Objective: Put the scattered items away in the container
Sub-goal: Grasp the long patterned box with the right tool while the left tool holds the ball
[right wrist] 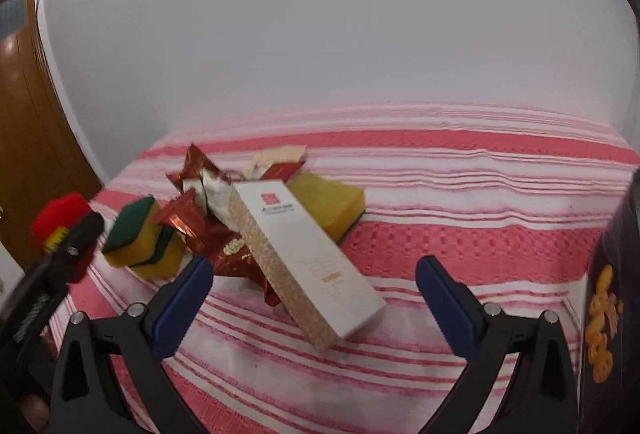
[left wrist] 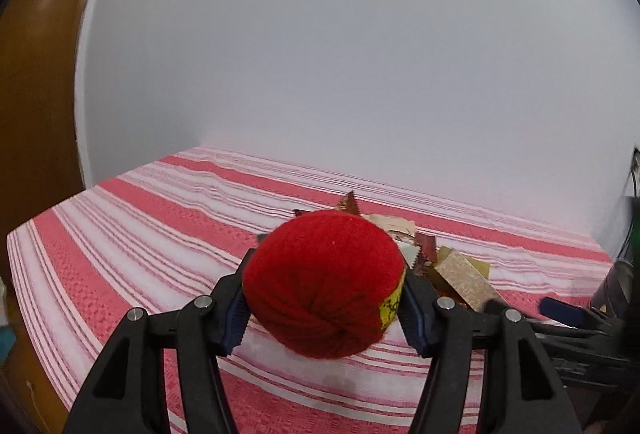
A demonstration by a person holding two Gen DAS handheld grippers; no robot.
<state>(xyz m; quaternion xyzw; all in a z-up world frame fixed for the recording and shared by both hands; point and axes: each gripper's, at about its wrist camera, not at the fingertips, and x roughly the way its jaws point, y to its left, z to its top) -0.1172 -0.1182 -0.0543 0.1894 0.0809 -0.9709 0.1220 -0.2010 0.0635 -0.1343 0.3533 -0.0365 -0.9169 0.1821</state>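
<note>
My left gripper (left wrist: 324, 298) is shut on a red ball of yarn (left wrist: 320, 282) with a yellow label, held above the striped cloth; the same ball (right wrist: 60, 218) shows at the left edge of the right wrist view. My right gripper (right wrist: 314, 286) stands open and empty, its blue pads on either side of a long white and gold box (right wrist: 304, 262). Behind the box lie red foil wrappers (right wrist: 200, 226), two yellow sponges with green backs (right wrist: 140, 242) and a larger yellow sponge (right wrist: 328, 206). A dark container (right wrist: 612, 294) with orange print stands at the right edge.
A red and white striped cloth (right wrist: 460, 242) covers the table, which ends at a white wall behind. A brown wooden door (left wrist: 36, 114) stands to the left. The pile of wrappers and the box (left wrist: 460, 270) lies behind the ball in the left wrist view.
</note>
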